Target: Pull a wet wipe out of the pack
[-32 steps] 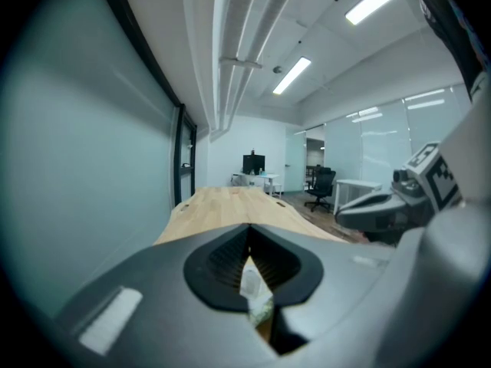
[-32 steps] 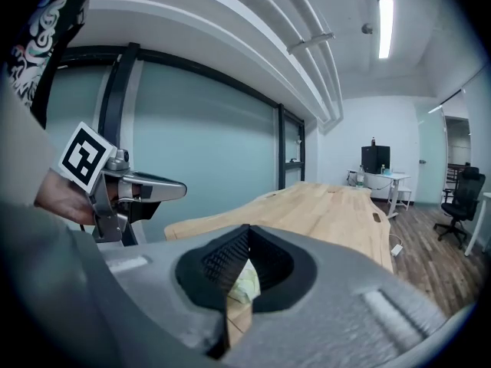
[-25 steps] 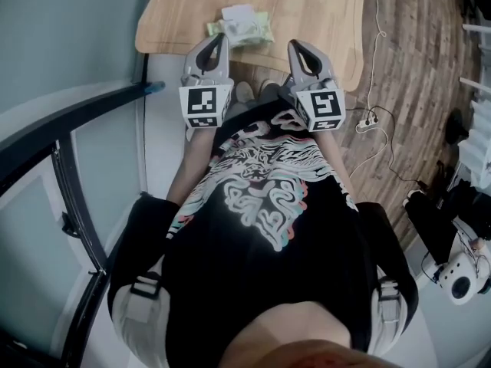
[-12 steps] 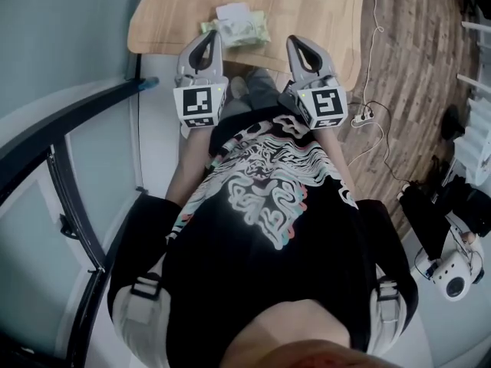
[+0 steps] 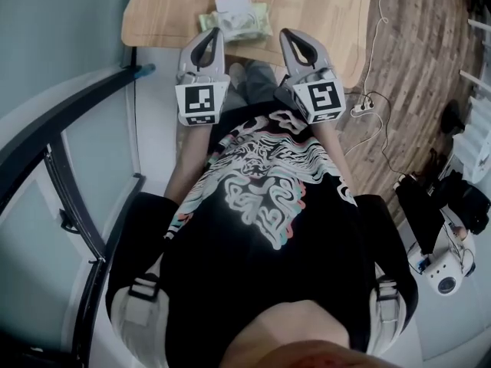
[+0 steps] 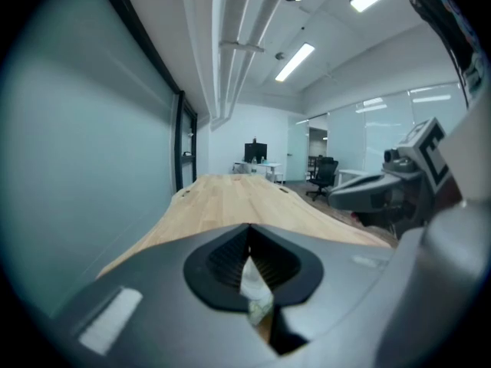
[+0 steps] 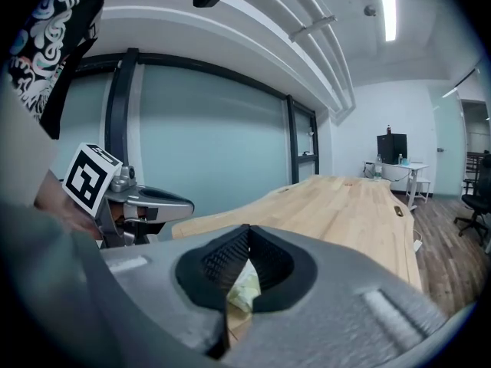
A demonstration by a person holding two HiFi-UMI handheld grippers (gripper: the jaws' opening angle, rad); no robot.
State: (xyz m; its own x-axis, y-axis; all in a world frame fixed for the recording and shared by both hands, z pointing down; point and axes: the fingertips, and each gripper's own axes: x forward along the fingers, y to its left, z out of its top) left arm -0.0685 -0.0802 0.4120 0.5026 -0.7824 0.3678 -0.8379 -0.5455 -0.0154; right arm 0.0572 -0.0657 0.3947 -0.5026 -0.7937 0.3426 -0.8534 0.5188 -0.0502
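The wet wipe pack [image 5: 235, 20], pale green with a white flap on top, lies near the front edge of the wooden table [image 5: 307, 2]. My left gripper [image 5: 212, 35] hovers just in front of the pack's left end, and my right gripper [image 5: 285, 35] is to the pack's right and in front of it. Both are shut with nothing between the jaws. In the left gripper view the closed tips [image 6: 248, 230] frame a sliver of the pack [image 6: 257, 301]. The right gripper view shows the pack [image 7: 244, 290] below its closed tips [image 7: 247, 230].
A glass partition with a black frame [image 5: 69, 129] runs along the left. Cables and a power strip [image 5: 364, 113] lie on the wood floor to the right. The long table [image 6: 238, 198] stretches away towards a far desk with a monitor [image 6: 255, 153] and an office chair [image 6: 324, 176].
Both grippers have sunk a little and edged towards the table's front edge, closer to the pack. Their jaws have stayed shut.
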